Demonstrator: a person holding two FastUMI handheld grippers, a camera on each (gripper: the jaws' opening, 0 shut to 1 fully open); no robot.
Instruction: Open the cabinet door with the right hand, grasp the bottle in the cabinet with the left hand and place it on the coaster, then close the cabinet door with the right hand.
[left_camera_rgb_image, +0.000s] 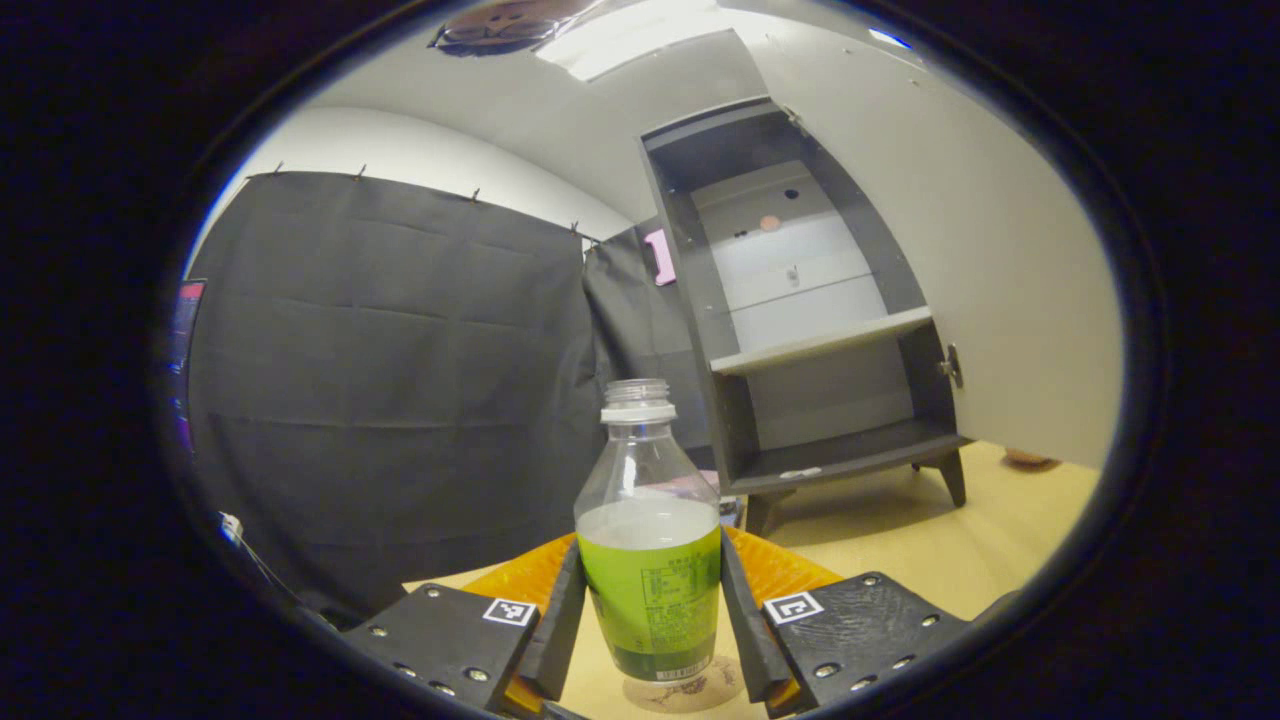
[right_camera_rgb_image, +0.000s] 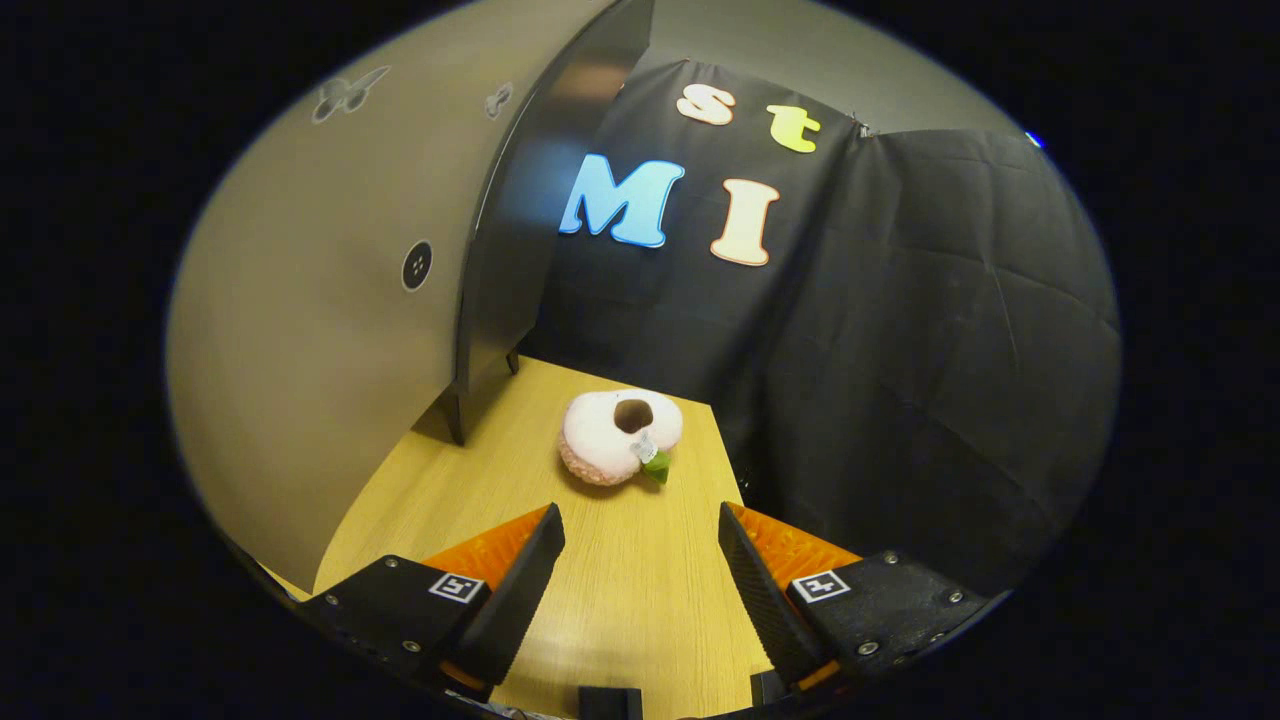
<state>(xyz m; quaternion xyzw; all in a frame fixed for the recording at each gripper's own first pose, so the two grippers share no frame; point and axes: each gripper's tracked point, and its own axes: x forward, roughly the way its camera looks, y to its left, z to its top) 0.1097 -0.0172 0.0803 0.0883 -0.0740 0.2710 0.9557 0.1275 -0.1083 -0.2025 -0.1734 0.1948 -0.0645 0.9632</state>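
Left gripper: bottle upright betw. the jaws, base on the coaster on the wood surface. Both fingers sit right at the bottle's sides, look to be pinching it; contact at the right side not fully certain. Bottle has no cap, green liquid approx. halfway up. Beyond it, cabinet stands open, shelf bare, door swung out to the right.

Right gripper: jaws spread, nothing betw. them, over the surface. Ahead, pink plush toy lies on the surface, well apart from the jaws. Cabinet door at left, w/ round knob.
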